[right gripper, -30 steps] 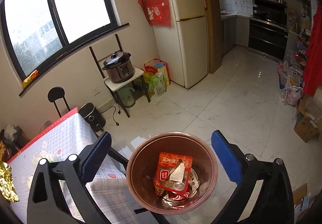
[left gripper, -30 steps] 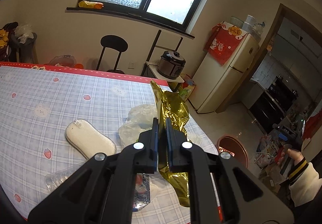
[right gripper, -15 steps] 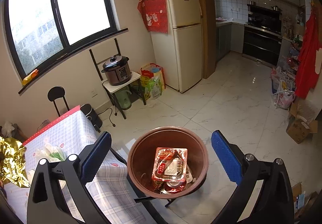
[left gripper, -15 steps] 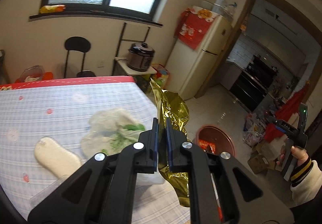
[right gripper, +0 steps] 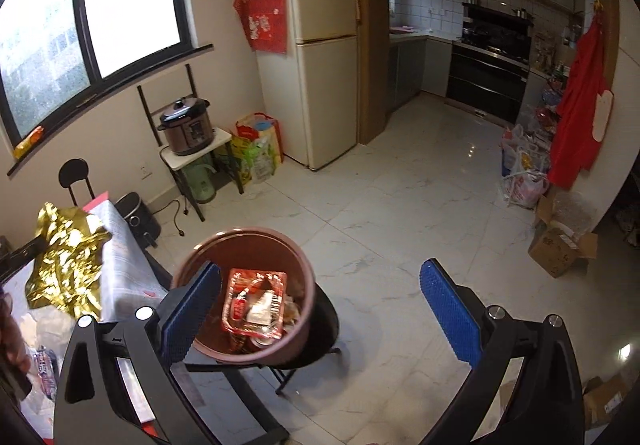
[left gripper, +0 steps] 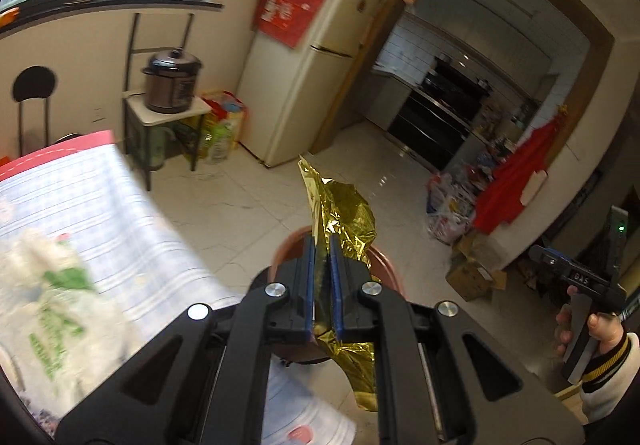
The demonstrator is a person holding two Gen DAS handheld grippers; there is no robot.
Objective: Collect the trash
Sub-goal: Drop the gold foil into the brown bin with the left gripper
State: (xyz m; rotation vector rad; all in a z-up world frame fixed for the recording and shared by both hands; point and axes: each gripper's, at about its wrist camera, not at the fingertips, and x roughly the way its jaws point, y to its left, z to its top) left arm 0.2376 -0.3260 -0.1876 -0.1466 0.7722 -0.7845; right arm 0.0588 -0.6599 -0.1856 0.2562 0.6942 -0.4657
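Observation:
My left gripper [left gripper: 322, 245] is shut on a crumpled gold foil wrapper [left gripper: 344, 221], which sticks up above the fingers and hangs below them. It is held over the near rim of the brown trash bin [left gripper: 384, 265]. In the right wrist view the wrapper [right gripper: 68, 261] hangs at the far left over the table edge. The bin [right gripper: 244, 241] stands on a black stool and holds a red food tray [right gripper: 256, 301] and other rubbish. My right gripper [right gripper: 320, 289] is open and empty, to the right of the bin.
The checked tablecloth [left gripper: 80, 205] carries a white and green plastic bag [left gripper: 52, 309] at the left. A fridge [right gripper: 320, 57], a pressure cooker [right gripper: 186, 125] on a small stand, floor bags [right gripper: 524, 173] and a cardboard box [right gripper: 560, 249] stand around the tiled floor.
My left gripper has swung right from over the table to over the bin, still holding the gold wrapper. The right gripper has drawn back and moved right of the bin.

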